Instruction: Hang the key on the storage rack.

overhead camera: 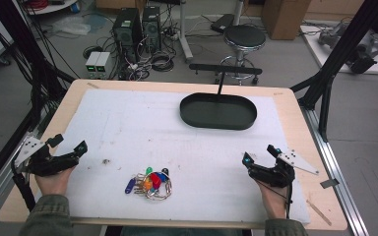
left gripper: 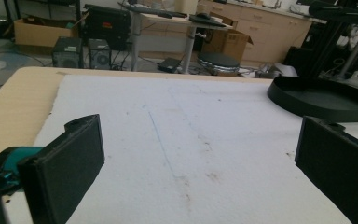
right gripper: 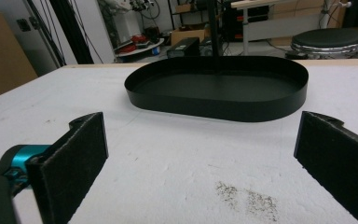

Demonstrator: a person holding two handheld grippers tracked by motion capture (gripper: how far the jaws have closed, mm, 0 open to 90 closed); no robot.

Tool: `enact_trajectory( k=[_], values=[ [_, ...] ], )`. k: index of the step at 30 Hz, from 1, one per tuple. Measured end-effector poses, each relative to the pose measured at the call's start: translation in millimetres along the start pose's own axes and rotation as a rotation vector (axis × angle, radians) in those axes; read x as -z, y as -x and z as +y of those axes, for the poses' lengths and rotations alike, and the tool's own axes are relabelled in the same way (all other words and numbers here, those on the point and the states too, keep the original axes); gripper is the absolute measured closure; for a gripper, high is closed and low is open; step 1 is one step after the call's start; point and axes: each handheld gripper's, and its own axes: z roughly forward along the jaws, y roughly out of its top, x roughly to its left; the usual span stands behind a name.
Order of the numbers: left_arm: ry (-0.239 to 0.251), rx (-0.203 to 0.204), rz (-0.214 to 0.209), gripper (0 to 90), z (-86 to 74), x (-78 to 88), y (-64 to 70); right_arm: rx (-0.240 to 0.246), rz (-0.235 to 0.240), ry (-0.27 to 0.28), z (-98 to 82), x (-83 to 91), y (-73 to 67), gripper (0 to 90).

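Note:
A bunch of keys with coloured tags (overhead camera: 150, 183) lies on the white mat (overhead camera: 142, 128) near the front, between the two hands. A black oval tray (overhead camera: 218, 111) stands empty at the back right of the mat. My left gripper (overhead camera: 69, 143) rests at the mat's left edge, open with nothing between its jaws; in its own view the left gripper (left gripper: 196, 158) looks across bare mat toward the tray (left gripper: 326, 100). My right gripper (overhead camera: 260, 153) sits at the front right, open and empty. In the right gripper view the right gripper (right gripper: 200, 158) faces the tray (right gripper: 219, 88).
The wooden table (overhead camera: 295, 118) ends just past the mat on every side. Black frame posts (overhead camera: 342, 49) rise at the right and left. A black bar on a stand (overhead camera: 225, 70) sits behind the tray. A stool (overhead camera: 244, 38) and computer towers (overhead camera: 128, 27) stand on the floor beyond.

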Motion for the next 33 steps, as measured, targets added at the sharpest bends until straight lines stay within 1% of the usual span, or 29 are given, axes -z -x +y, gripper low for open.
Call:
enact_trajectory(
  k=[5, 8, 9, 10, 11, 12, 13, 14, 16, 17, 18, 21, 24, 26, 28, 29, 30, 31, 32, 33],
  values=[
    [0.003, 0.017, -0.012, 1.7, 0.3, -0.2, 0.5, 0.003, 0.004, -0.009, -0.2, -0.9, 0.4, 1.7],
    [-0.007, 0.005, -0.016, 1.7, 0.3, -0.4, 2.7, -0.002, 0.006, -0.018, -0.5, -1.4, 0.0, 1.7],
    [-0.017, 0.001, -0.029, 1.7, 0.5, -1.4, 5.5, -0.003, 0.01, -0.02, -0.5, -1.1, -0.3, 1.7],
    [-0.017, 0.001, -0.029, 1.7, 0.5, -1.4, 5.5, -0.004, 0.011, -0.021, -0.6, -1.2, -0.3, 1.7],
    [-0.026, -0.003, -0.036, 1.7, 1.0, -2.3, 7.4, 0.0, 0.011, -0.02, -0.5, -1.4, 0.1, 1.7],
    [-0.04, -0.021, -0.051, 1.7, 2.2, -4.4, 11.9, -0.001, 0.014, -0.021, -0.6, -1.4, -0.1, 1.7],
    [-0.04, -0.021, -0.051, 1.7, 2.2, -4.4, 11.9, 0.003, 0.012, -0.019, -0.6, -1.7, 0.2, 1.7],
    [-0.049, -0.03, -0.058, 1.7, 2.9, -5.4, 13.8, 0.004, 0.012, -0.019, -0.5, -1.8, 0.4, 1.7],
    [-0.07, -0.051, -0.081, 1.7, 4.6, -8.6, 19.6, 0.006, 0.014, -0.02, -0.7, -2.0, 0.6, 1.7],
    [-0.09, -0.055, -0.113, 1.7, 5.4, -12.3, 25.8, 0.006, 0.014, -0.022, -0.6, -2.2, 0.5, 1.7],
    [-0.09, -0.055, -0.113, 1.7, 5.4, -12.3, 25.8, 0.005, 0.013, -0.026, -0.7, -2.3, 0.2, 1.7],
    [-0.115, -0.059, -0.143, 1.7, 6.0, -16.1, 33.3, 0.01, 0.014, -0.026, -0.7, -2.4, 0.2, 1.7],
    [-0.128, -0.072, -0.17, 1.7, 7.6, -18.0, 40.8, 0.011, 0.014, -0.024, -0.7, -2.4, 0.3, 1.7],
    [-0.136, -0.074, -0.184, 1.7, 8.3, -19.6, 45.1, 0.009, 0.015, -0.024, -0.7, -2.4, 0.2, 1.7],
    [-0.149, -0.084, -0.208, 1.7, 9.2, -22.1, 52.0, 0.011, 0.015, -0.026, -0.7, -2.4, 0.2, 1.7],
    [-0.149, -0.084, -0.208, 1.7, 9.2, -22.1, 52.0, 0.012, 0.016, -0.026, -0.7, -2.3, 0.2, 1.7],
    [-0.164, -0.083, -0.226, 1.7, 9.2, -24.3, 55.9, 0.012, 0.016, -0.027, -0.6, -2.2, 0.0, 1.7],
    [-0.178, -0.079, -0.23, 1.8, 9.1, -25.4, 57.6, 0.017, 0.015, -0.027, -0.8, -2.2, 0.3, 1.7],
    [-0.178, -0.079, -0.23, 1.8, 9.1, -25.4, 57.6, 0.017, 0.015, -0.027, -0.8, -2.2, 0.3, 1.7],
    [-0.194, -0.083, -0.238, 1.8, 8.6, -26.9, 59.4, 0.012, 0.018, -0.029, -0.8, -2.0, -0.2, 1.7]
  ],
)
